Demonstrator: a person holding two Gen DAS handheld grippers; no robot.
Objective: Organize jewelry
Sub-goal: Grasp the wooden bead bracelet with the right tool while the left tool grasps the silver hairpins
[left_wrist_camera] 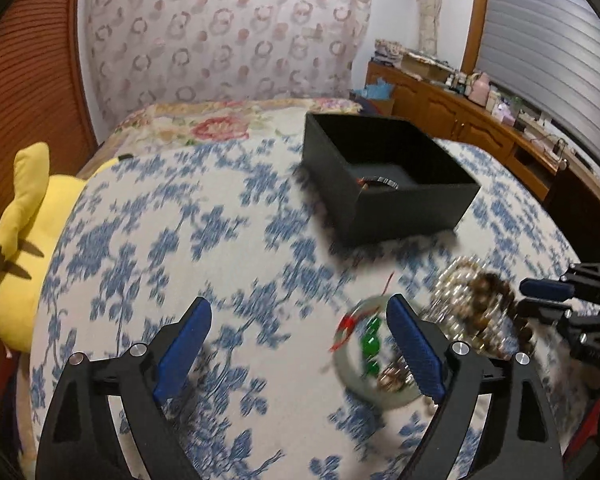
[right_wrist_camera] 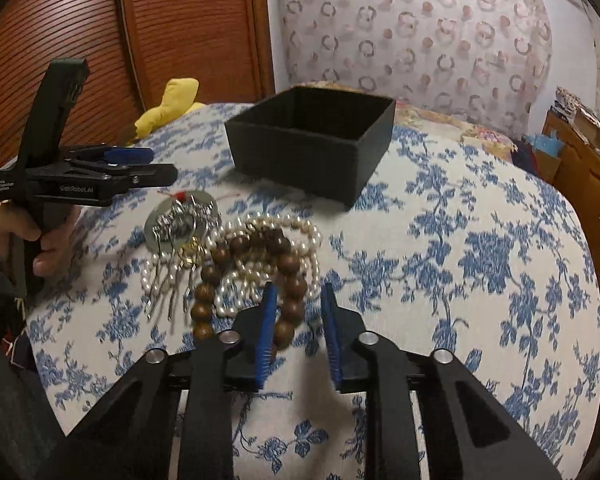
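Left gripper [left_wrist_camera: 300, 336] stands wide with nothing in it, just beside a pale green ring-shaped bangle [left_wrist_camera: 374, 354] lying flat on the blue flowered bedspread [left_wrist_camera: 148, 240]. Right gripper [right_wrist_camera: 298, 312] is narrow, nothing pinched, over a round loop of brown wooden beads [right_wrist_camera: 288, 276] tangled with white pearls [right_wrist_camera: 288, 226], near the black open box [right_wrist_camera: 312, 156].

A black square box [right_wrist_camera: 312, 148] stands open on the blue-flowered bedspread, with something ring-shaped and shiny [left_wrist_camera: 380, 182] lying at its bottom. In front of it, well apart from it, the rest of the jewelry lies in a loose heap: a pale green bangle [left_wrist_camera: 354, 376] flat on the cloth with a red cord and green beads [left_wrist_camera: 370, 344] across it, a silvery tasselled piece [right_wrist_camera: 184, 226] over the bangle, a tangle of white pearl strands [right_wrist_camera: 284, 226], and a string of round brown wooden beads [right_wrist_camera: 208, 292] looping across the pearls.
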